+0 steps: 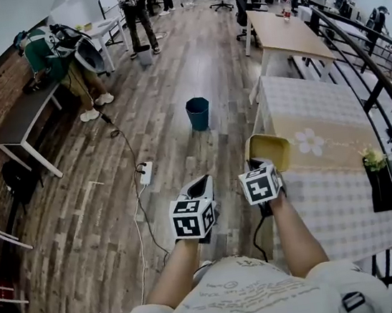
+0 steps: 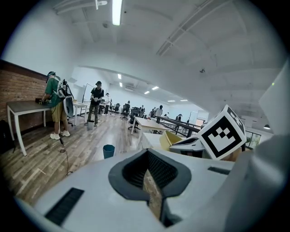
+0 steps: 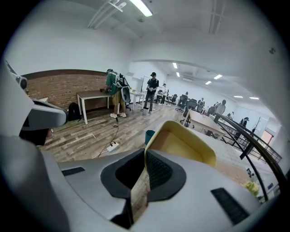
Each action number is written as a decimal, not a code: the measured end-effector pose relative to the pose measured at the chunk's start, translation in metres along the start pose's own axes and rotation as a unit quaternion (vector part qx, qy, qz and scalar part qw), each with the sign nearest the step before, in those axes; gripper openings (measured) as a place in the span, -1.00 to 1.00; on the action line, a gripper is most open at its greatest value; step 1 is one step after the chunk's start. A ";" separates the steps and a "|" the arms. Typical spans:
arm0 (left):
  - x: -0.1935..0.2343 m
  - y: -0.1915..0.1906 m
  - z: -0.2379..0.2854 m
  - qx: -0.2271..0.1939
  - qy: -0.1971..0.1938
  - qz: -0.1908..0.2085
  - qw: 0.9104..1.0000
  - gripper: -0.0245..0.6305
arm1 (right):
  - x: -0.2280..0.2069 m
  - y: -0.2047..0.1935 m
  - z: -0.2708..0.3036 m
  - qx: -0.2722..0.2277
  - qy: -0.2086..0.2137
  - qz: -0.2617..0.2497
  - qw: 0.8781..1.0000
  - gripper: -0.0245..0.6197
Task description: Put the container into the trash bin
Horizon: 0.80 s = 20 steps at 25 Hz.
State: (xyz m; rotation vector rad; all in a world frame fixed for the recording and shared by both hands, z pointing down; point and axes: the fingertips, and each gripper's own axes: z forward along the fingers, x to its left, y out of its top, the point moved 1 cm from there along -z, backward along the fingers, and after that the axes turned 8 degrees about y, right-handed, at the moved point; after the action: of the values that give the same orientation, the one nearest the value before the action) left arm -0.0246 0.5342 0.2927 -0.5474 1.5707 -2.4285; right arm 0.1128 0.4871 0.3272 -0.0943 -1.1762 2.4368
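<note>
A pale yellow container (image 1: 269, 150) hangs over the near corner of the cloth-covered table, and my right gripper (image 1: 258, 163) is shut on its near rim. The right gripper view shows the container (image 3: 183, 145) tilted up beyond the right gripper (image 3: 146, 170), its thin wall pinched between the pads. The blue trash bin (image 1: 198, 113) stands upright on the wood floor ahead, also visible as the trash bin (image 3: 149, 136) and, in the left gripper view, the trash bin (image 2: 108, 151). My left gripper (image 1: 201, 184) floats beside the right one; the left gripper (image 2: 147, 174) is shut with nothing in it.
A table with a checked cloth (image 1: 330, 184) fills the right side, with a small flower pot (image 1: 374, 159) and a black railing (image 1: 382, 90) beyond it. A white power strip (image 1: 145, 172) and its cable lie on the floor at left. People stand at desks farther back.
</note>
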 end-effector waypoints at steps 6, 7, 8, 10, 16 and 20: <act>0.039 0.002 -0.001 -0.003 -0.008 0.000 1.000 -0.91 | 0.026 0.012 0.023 0.001 -0.002 0.008 1.000 -0.88; 0.045 0.002 -0.001 -0.002 -0.009 0.000 1.000 -0.91 | 0.031 0.014 0.025 0.002 -0.003 0.009 1.000 -0.88; 0.050 0.004 -0.001 -0.002 -0.010 0.001 1.000 -0.91 | 0.034 0.016 0.028 0.002 -0.003 0.010 1.000 -0.88; 0.061 0.009 0.000 -0.004 -0.011 0.002 1.000 -0.91 | 0.039 0.022 0.036 0.002 -0.003 0.011 1.000 -0.88; 0.091 0.022 0.014 -0.005 -0.004 0.010 1.000 -0.91 | 0.040 0.048 0.065 -0.007 -0.003 0.011 1.000 -0.88; 0.117 0.031 0.031 -0.008 0.010 0.015 1.000 -0.91 | 0.045 0.066 0.092 -0.011 0.008 0.009 1.000 -0.87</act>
State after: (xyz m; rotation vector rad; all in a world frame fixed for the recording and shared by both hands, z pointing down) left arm -0.1198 0.4536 0.2986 -0.5015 1.5947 -2.4095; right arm 0.0272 0.4021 0.3413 -0.1316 -1.1992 2.4345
